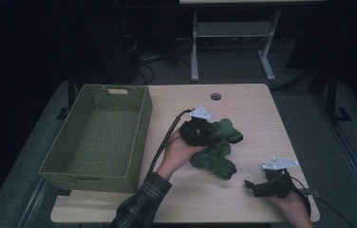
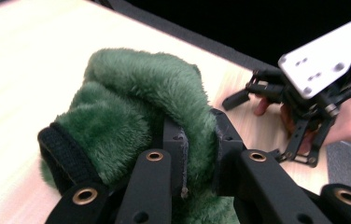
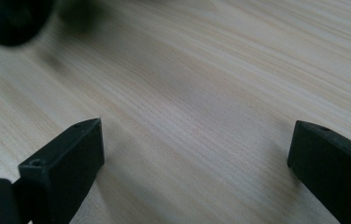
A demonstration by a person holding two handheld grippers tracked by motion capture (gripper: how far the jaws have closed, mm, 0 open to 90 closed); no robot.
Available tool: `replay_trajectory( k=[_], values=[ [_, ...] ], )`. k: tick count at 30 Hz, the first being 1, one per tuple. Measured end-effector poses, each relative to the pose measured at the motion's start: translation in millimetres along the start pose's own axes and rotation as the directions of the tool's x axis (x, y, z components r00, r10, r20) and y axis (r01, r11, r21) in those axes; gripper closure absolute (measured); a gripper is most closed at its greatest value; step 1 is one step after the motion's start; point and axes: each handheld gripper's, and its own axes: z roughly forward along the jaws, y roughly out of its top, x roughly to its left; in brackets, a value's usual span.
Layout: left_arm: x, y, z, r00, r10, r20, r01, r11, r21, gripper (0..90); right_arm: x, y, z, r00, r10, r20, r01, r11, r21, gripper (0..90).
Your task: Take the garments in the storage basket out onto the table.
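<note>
A green plush toy [image 1: 219, 147] lies in the middle of the wooden table [image 1: 243, 102]. My left gripper [image 1: 204, 129] is shut on the toy's upper left part; in the left gripper view a fold of green fur [image 2: 164, 93] is pinched between the two black jaws. My right gripper [image 1: 255, 186] rests near the table's front right edge, apart from the toy, with its jaws wide open over bare wood [image 3: 197, 116]. The left gripper view also shows the right gripper [image 2: 239, 95] farther off, held by a hand.
A green woven basket [image 1: 98, 135] stands on the left side of the table and holds nothing that I can see. A round cable hole [image 1: 215, 96] sits near the far edge. Another table's legs [image 1: 233, 42] stand behind on the floor.
</note>
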Motion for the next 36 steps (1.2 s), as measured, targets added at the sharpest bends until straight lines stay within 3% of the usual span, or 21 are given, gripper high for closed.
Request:
replay_trajectory(
  k=[11, 16, 20, 27, 30, 36],
  values=[
    [6.6, -37.9, 43.2, 0.9983, -0.058, 0.001, 0.058, 0.9945, 0.087, 78.8, 0.0, 0.0, 0.0, 1.0000, 0.000, 0.000, 0.000, 1.000, 0.000, 3.4],
    [13.5, -49.6, 55.4, 0.9982, -0.060, -0.003, 0.060, 0.9863, 0.153, 77.6, -0.1, 0.0, 0.0, 1.0000, -0.002, 0.001, 0.002, 1.000, 0.001, 3.4],
    [13.6, -51.8, 55.4, 0.9986, -0.052, -0.003, 0.052, 0.9875, 0.149, 73.3, -0.1, 0.0, 0.0, 1.0000, -0.001, 0.001, 0.001, 1.000, 0.001, 3.4],
    [8.6, -49.4, 42.8, 0.9993, -0.005, -0.037, 0.010, 0.9879, 0.155, 46.0, -0.1, 0.0, 0.0, 1.0000, -0.001, 0.001, 0.001, 1.000, 0.001, 3.4],
    [5.9, -49.1, 33.2, 0.9988, 0.014, -0.047, -0.007, 0.9886, 0.151, 42.1, -0.1, 0.0, 0.0, 1.0000, -0.001, 0.000, 0.001, 1.000, 0.001, 3.4],
    [-3.8, -48.9, 9.3, 0.9977, 0.027, -0.062, -0.021, 0.9947, 0.101, 44.2, -0.1, 0.0, 0.0, 1.0000, -0.002, 0.001, 0.002, 1.000, 0.001, 3.4]
  ],
)
